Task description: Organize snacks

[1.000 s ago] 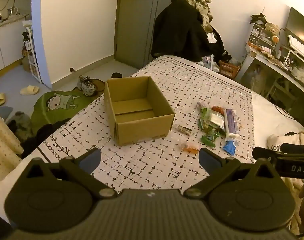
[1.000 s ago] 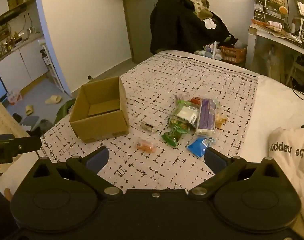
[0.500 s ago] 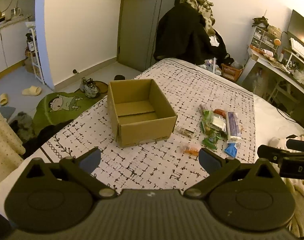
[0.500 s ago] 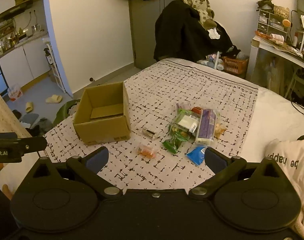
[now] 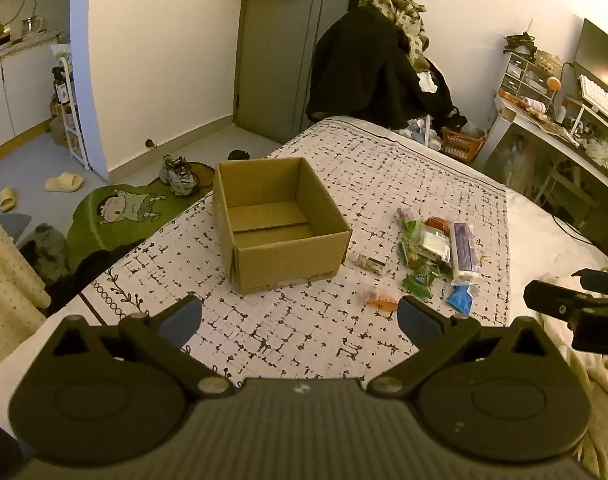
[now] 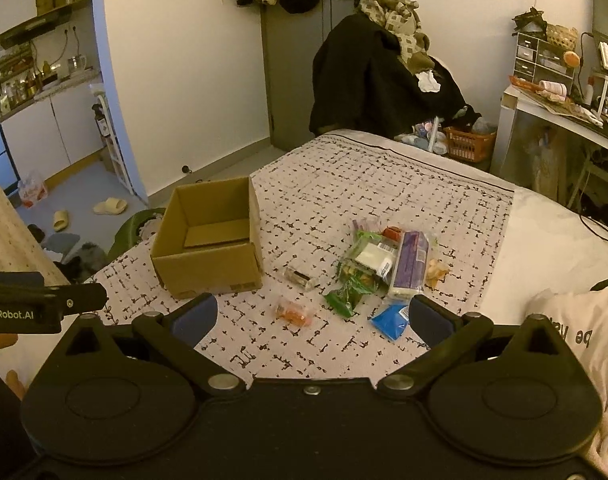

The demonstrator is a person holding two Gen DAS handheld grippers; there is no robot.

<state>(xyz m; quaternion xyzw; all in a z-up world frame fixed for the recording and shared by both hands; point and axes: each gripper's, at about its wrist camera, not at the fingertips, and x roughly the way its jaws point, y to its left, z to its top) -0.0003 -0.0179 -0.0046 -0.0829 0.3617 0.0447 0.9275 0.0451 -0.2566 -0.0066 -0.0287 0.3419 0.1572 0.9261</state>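
An open, empty cardboard box (image 5: pixel 280 224) (image 6: pixel 212 248) stands on the patterned bedspread (image 5: pixel 304 332). To its right lies a heap of snack packets (image 5: pixel 435 248) (image 6: pixel 383 264): a purple pack (image 6: pixel 411 264), green packs, a blue packet (image 6: pixel 391 320), a small orange packet (image 5: pixel 379 298) (image 6: pixel 294 312) and a clear-wrapped bar (image 6: pixel 302 278). My left gripper (image 5: pixel 300 320) is open and empty, held above the bed's near edge. My right gripper (image 6: pixel 311 318) is open and empty, near the blue and orange packets.
A dark coat hangs on a chair (image 6: pixel 375 80) at the bed's far end. A desk with clutter (image 6: pixel 563 100) stands at the right. A cream garment (image 6: pixel 575 340) lies at the right bed edge. A green rug (image 5: pixel 120 216) and shoes lie on the floor at left.
Both grippers have risen and drawn back a little; the box and snacks sit lower and smaller in view. Nothing was taken hold of.
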